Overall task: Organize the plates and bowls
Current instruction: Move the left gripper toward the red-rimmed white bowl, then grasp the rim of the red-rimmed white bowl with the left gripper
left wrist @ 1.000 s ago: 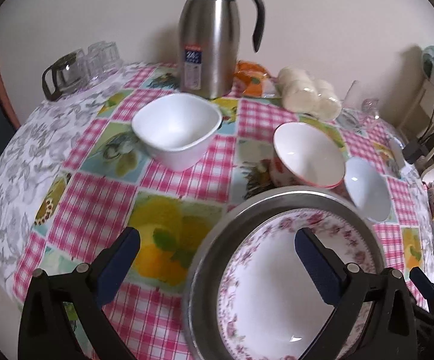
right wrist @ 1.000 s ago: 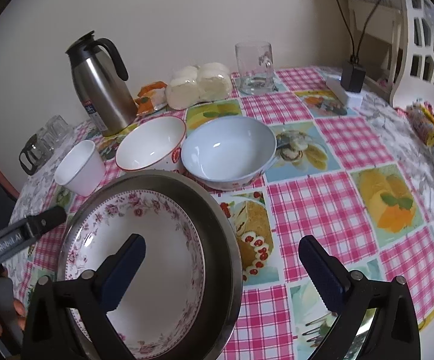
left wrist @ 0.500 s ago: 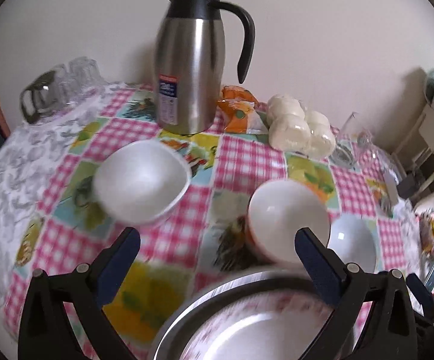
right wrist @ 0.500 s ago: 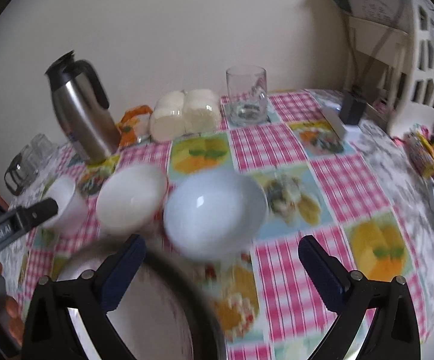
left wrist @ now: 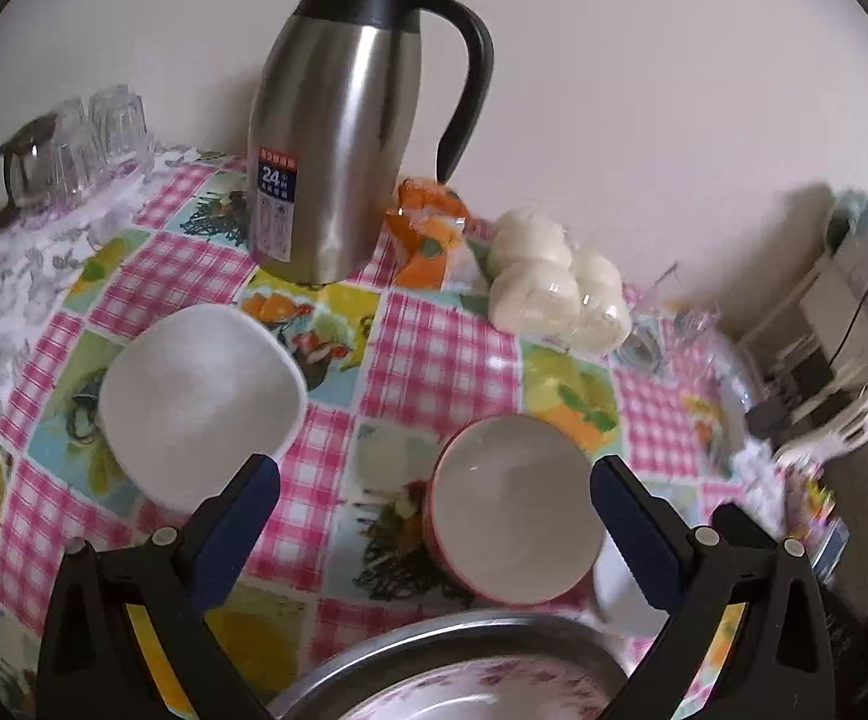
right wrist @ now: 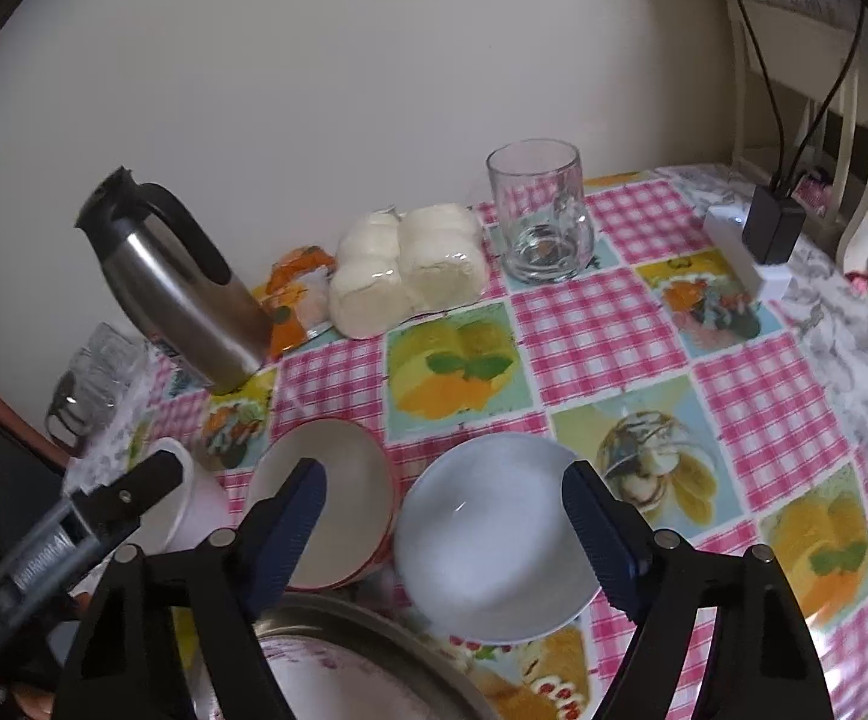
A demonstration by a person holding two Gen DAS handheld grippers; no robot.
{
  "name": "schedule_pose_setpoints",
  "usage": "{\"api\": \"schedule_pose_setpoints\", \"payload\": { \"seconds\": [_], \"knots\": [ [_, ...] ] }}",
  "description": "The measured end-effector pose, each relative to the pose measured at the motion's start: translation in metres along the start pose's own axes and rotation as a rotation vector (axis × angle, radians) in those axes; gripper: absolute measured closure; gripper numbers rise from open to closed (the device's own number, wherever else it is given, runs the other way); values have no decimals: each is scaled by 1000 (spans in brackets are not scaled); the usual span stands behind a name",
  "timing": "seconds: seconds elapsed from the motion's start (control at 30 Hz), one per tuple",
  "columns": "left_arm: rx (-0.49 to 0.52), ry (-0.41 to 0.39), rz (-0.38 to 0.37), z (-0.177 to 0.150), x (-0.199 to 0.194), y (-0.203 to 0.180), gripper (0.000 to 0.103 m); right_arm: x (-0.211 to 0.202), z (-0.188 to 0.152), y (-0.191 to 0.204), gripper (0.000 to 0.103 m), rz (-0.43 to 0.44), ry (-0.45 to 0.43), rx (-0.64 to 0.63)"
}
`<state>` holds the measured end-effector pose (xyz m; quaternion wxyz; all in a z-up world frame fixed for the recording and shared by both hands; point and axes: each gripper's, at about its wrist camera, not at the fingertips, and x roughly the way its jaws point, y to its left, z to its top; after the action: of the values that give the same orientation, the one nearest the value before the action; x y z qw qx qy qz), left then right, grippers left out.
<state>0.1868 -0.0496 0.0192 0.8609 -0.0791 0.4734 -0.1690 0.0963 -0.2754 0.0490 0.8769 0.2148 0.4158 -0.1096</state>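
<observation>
1. Both grippers have lifted off the floral plate (left wrist: 482,690) in its metal pan (right wrist: 386,630) toward the bowls beyond.
2. The right gripper (right wrist: 443,510), empty, has just been narrowing its jaws; the pale bowl (right wrist: 488,546) lies framed between them.
3. The left gripper (left wrist: 434,498) hangs open, empty, nearer the red-rimmed bowl (left wrist: 512,510); the square white bowl (left wrist: 200,402) sits left.

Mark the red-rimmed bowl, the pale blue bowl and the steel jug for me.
red-rimmed bowl (left wrist: 515,507), left wrist view, inner wall.
pale blue bowl (right wrist: 488,546), right wrist view, inside bottom.
steel jug (left wrist: 338,156), left wrist view, middle of its body.
</observation>
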Motion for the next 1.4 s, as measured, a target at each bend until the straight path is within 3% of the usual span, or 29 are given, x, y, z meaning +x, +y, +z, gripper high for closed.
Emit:
{"api": "schedule_pose_setpoints", "payload": {
  "seconds": [0.13, 0.23, 0.37, 0.43, 0.57, 0.63, 0.73, 0.9, 1.13, 1.4],
  "knots": [
    [-70, 84, -19, -3, 9, 9, 0, 5, -1, 2, 25, -3, 27, 9],
    [-47, 96, 17, -4, 16, 6, 0, 13, -1, 7, 27, -11, 46, -16],
    [-28, 116, 7, -8, 27, -1, 5, 29, -5, 16, 40, 16, 82, -45],
    [-21, 130, -1, -9, 31, -3, 30, 38, -8, 22, 50, 26, 107, -70],
    [-27, 157, -25, -12, 46, -5, 49, 48, -13, 34, 64, 45, 119, -118],
    [-16, 163, -21, -13, 51, -6, 60, 51, -14, 39, 67, 45, 115, -148],
    [-11, 174, -31, -14, 58, -6, 69, 57, -14, 47, 73, 37, 116, -191],
    [-16, 188, -36, -14, 67, -4, 76, 70, -16, 50, 87, 28, 122, -218],
    [2, 211, -17, -16, 80, -7, 85, 84, -21, 51, 92, 65, 157, -227],
    [-26, 215, -21, -14, 84, 2, 86, 87, -23, 58, 95, 93, 163, -238]
  ]
}}
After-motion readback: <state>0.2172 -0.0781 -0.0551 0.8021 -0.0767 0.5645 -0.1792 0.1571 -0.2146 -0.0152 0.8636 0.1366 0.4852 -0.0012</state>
